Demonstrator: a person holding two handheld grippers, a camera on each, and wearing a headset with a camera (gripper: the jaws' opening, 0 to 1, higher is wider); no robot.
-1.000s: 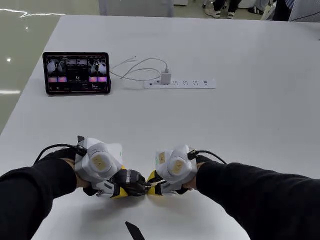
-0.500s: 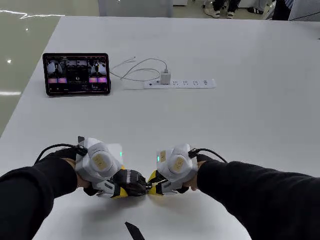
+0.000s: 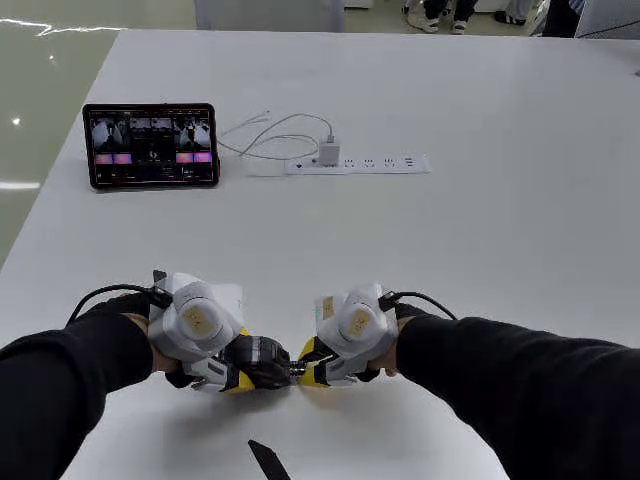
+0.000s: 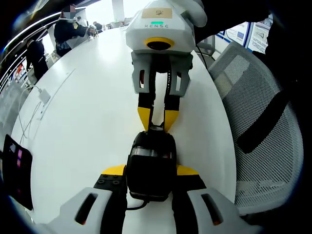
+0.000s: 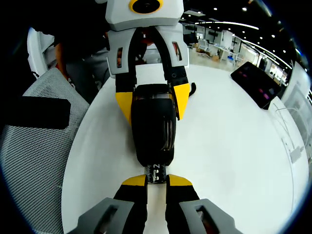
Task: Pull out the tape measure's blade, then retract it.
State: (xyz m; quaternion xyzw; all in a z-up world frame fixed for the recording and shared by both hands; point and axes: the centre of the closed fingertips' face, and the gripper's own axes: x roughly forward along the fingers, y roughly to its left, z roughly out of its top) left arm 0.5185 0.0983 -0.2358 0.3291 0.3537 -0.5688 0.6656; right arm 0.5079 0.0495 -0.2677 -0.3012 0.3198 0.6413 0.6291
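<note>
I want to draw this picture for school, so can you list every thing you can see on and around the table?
tape measure: one, black, near edge of the table, between the two tongs
blade: one, dark with white marks, a short bit out of the case
tablet: one, black, screen lit, far left
power strip: one, white, far middle
charger: one, white, plugged into the strip
cable: white, looped by the charger
dark pointed thing: one, black, nearest edge; cannot tell what
table: one, white
chair: one, grey mesh, beside the table
left tongs: one, white, yellow tips, shut on the tape measure
right tongs: one, same colours, shut on the blade
sleeves: two, black
</note>
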